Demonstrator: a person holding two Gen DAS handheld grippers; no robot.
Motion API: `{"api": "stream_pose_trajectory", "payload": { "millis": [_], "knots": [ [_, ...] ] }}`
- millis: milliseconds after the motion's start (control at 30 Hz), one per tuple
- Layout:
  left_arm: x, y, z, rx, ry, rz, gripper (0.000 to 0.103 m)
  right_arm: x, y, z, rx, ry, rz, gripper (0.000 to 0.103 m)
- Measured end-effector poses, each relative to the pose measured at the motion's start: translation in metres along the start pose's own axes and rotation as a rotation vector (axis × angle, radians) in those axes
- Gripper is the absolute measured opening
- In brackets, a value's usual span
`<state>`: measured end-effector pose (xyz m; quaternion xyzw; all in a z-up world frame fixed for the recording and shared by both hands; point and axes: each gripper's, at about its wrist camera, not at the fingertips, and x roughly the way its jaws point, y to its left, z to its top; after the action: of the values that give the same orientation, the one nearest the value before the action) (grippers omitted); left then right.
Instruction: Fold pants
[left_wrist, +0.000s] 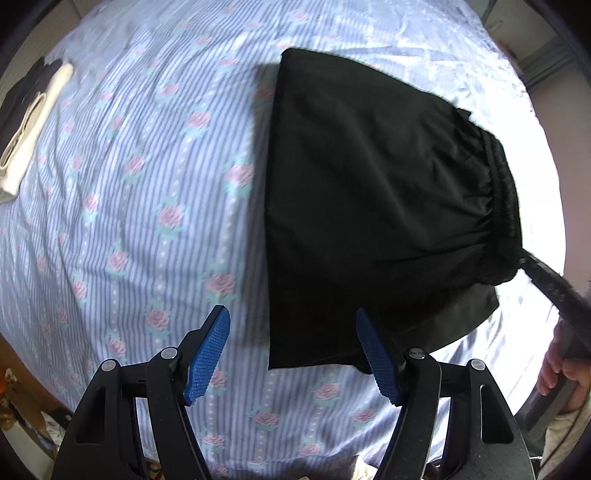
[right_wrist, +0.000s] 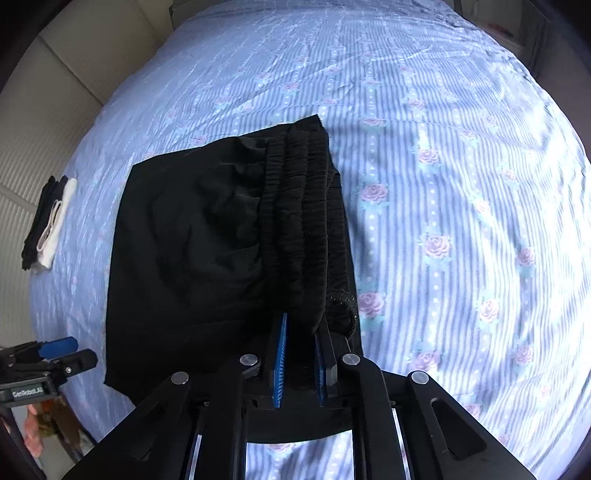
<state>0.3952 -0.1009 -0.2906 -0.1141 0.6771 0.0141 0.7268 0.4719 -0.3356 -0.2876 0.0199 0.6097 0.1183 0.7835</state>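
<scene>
Black pants (left_wrist: 369, 206) lie folded on the striped floral bed sheet (left_wrist: 129, 221). The elastic waistband (left_wrist: 502, 206) is at the right side in the left wrist view. My left gripper (left_wrist: 291, 354) is open and empty, just above the near left corner of the pants. In the right wrist view my right gripper (right_wrist: 299, 354) is shut on the gathered waistband (right_wrist: 303, 221) of the pants (right_wrist: 184, 251), which is lifted slightly off the sheet. The right gripper also shows in the left wrist view (left_wrist: 546, 280), at the waistband's end.
A folded stack of black and white clothes (left_wrist: 29, 122) lies at the far left of the bed, also in the right wrist view (right_wrist: 48, 221). The bed edge and a wall (right_wrist: 55, 92) lie beyond. The left gripper shows at lower left in the right wrist view (right_wrist: 55, 354).
</scene>
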Motion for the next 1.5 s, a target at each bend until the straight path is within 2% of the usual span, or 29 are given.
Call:
{"api": "stream_pose_trajectory", "payload": {
  "millis": [67, 167, 200, 233, 333, 500, 700, 833, 1000, 1133, 1233, 1267, 1333, 1433, 1500],
  "knots": [
    [-0.005, -0.004, 0.003, 0.015, -0.012, 0.006, 0.070, 0.004, -0.003, 0.000, -0.009, -0.003, -0.047, 0.018],
    [-0.011, -0.009, 0.004, 0.026, -0.023, 0.026, 0.070, 0.007, -0.011, -0.003, 0.026, 0.018, -0.103, 0.037],
    [-0.012, -0.007, 0.002, 0.026, -0.025, 0.033, 0.070, 0.005, -0.013, -0.006, 0.037, 0.024, -0.127, 0.050],
    [-0.015, -0.006, -0.001, 0.025, -0.027, 0.038, 0.070, 0.001, -0.013, -0.009, 0.048, 0.020, -0.157, 0.058],
    [-0.022, 0.017, -0.004, 0.018, -0.040, 0.039, 0.070, -0.027, -0.011, -0.024, 0.087, -0.029, -0.215, 0.058],
    [-0.052, 0.041, -0.018, 0.026, -0.100, 0.038, 0.070, -0.081, 0.014, -0.059, 0.137, -0.102, -0.141, 0.059],
    [-0.095, 0.061, -0.034, 0.098, -0.174, 0.032, 0.070, -0.112, 0.069, -0.083, 0.132, -0.167, -0.050, 0.059],
    [-0.117, 0.076, -0.033, 0.154, -0.210, 0.003, 0.070, -0.127, 0.096, -0.098, 0.148, -0.206, -0.039, 0.059],
    [-0.129, 0.100, -0.022, 0.291, -0.227, -0.053, 0.070, -0.134, 0.135, -0.119, 0.267, -0.258, -0.043, 0.059],
    [-0.135, 0.117, -0.006, 0.457, -0.241, -0.080, 0.070, -0.140, 0.173, -0.137, 0.387, -0.333, -0.094, 0.059],
    [-0.140, 0.128, 0.008, 0.568, -0.243, -0.128, 0.070, -0.145, 0.205, -0.153, 0.501, -0.397, -0.159, 0.059],
    [-0.141, 0.130, 0.011, 0.589, -0.243, -0.135, 0.070, -0.146, 0.212, -0.157, 0.534, -0.416, -0.167, 0.059],
    [-0.143, 0.137, 0.019, 0.629, -0.237, -0.156, 0.070, -0.147, 0.226, -0.163, 0.607, -0.452, -0.175, 0.067],
    [-0.143, 0.146, 0.033, 0.681, -0.248, -0.181, 0.071, -0.146, 0.245, -0.170, 0.718, -0.499, -0.166, 0.070],
    [-0.138, 0.150, 0.047, 0.703, -0.254, -0.188, 0.071, -0.136, 0.252, -0.170, 0.783, -0.499, -0.148, 0.070]
  ]
}}
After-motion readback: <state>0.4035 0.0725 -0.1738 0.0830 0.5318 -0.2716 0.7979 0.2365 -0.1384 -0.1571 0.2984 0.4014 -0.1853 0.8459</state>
